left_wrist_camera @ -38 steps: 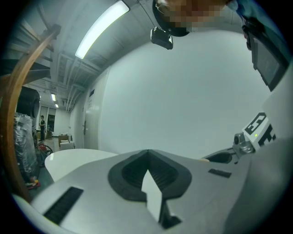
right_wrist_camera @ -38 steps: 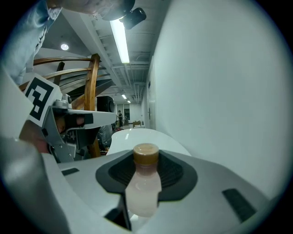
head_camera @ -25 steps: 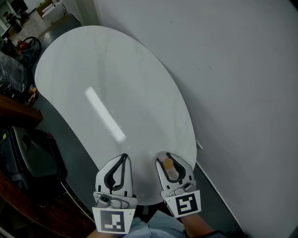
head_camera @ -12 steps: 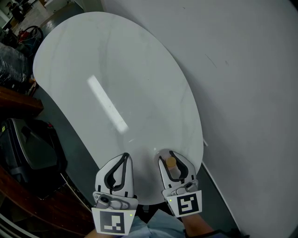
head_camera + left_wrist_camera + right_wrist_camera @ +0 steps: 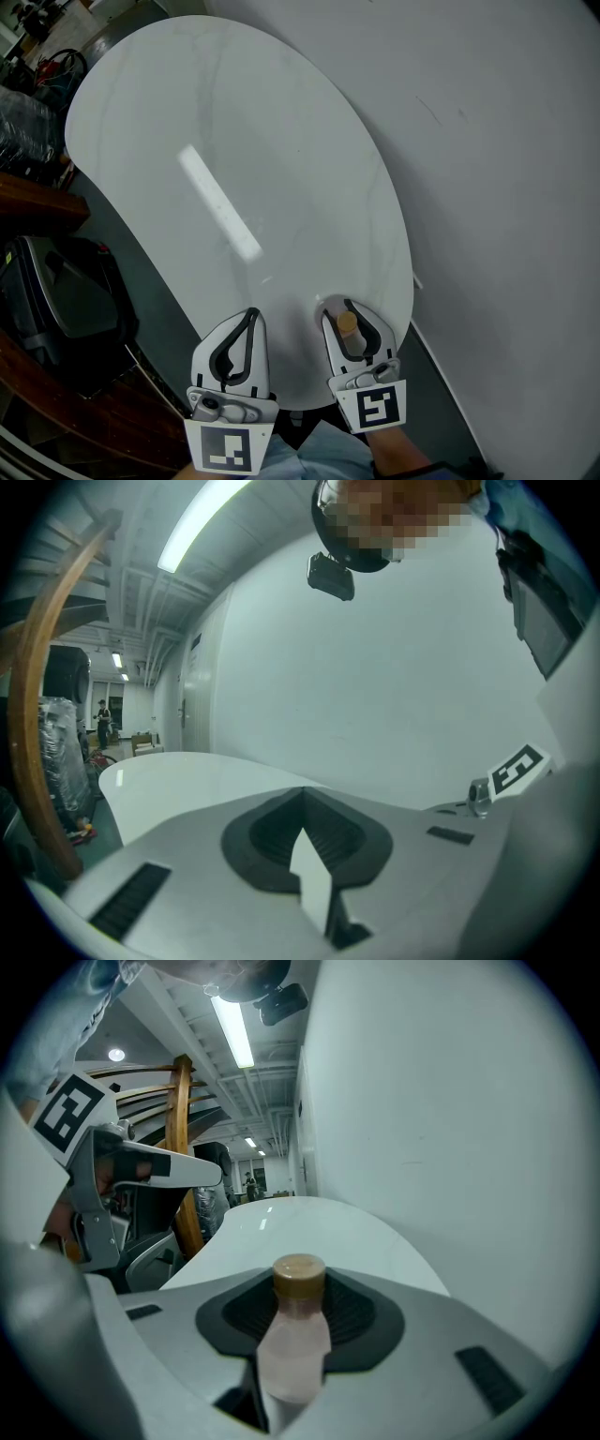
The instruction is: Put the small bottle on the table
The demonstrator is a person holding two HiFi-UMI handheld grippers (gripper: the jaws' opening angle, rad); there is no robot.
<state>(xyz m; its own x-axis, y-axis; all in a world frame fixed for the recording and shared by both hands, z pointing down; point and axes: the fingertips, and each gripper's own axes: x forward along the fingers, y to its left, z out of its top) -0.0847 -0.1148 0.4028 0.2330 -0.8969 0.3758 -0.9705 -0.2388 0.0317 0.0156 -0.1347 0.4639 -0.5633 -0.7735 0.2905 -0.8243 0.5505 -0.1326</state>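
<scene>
The small bottle is pale pink with a tan cap and stands upright between the jaws of my right gripper, which is shut on its body. In the right gripper view the bottle fills the dark pads and its cap points up. It hangs over the near, narrow end of the white oval table. To its left, my left gripper is over the same end of the table. Its jaws are shut with nothing between them, as the left gripper view also shows.
A grey wall runs along the table's right side. On the left, on the dark floor, stand a black seat and brown wooden furniture. A curved wooden rail rises at the left.
My right gripper has sunk a little with the bottle over the table's near end. The left gripper has hardly moved. The grip on the bottle is the same.
</scene>
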